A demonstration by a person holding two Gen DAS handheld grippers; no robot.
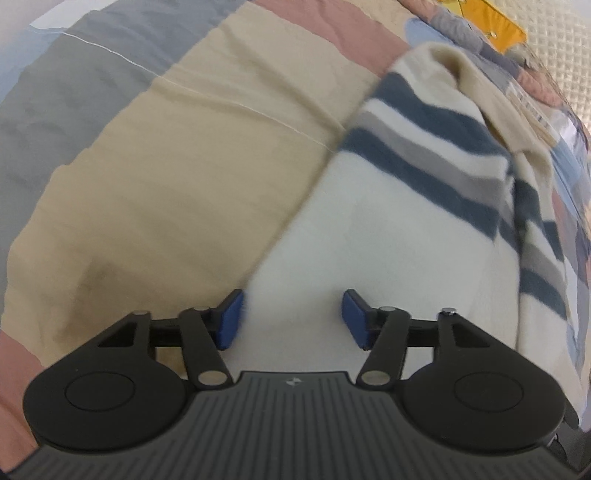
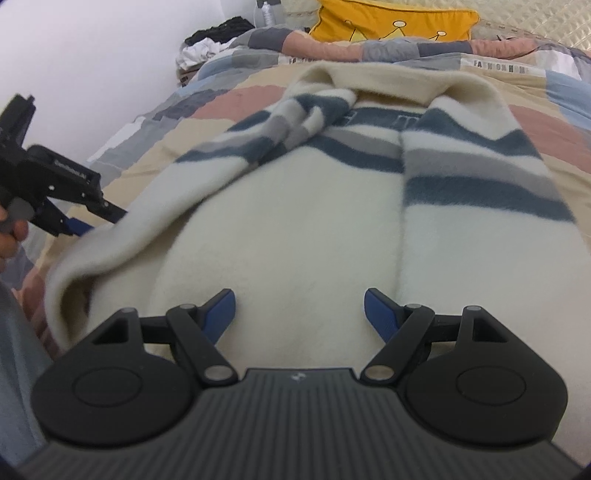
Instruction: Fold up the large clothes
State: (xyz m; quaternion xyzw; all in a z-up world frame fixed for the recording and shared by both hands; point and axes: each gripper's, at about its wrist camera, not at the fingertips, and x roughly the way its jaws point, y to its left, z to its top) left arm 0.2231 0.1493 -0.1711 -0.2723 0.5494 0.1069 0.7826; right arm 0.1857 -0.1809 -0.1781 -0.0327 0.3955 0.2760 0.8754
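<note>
Cream fleece sweater (image 2: 295,221) with navy and grey stripes, spread over the middle of a bed, both sleeves folded in across its front. Beneath it, a patchwork quilt (image 1: 166,177) in tan, pink, grey and blue. Left hand-held gripper (image 1: 291,319) at the sweater's left edge, blue fingers apart, holding nothing. Right hand-held gripper (image 2: 300,314) above the plain cream lower part, fingers wide apart. Yellow pillow (image 2: 395,20) at the head edge; dark and white clothes pile (image 2: 210,44) at the far left corner.
</note>
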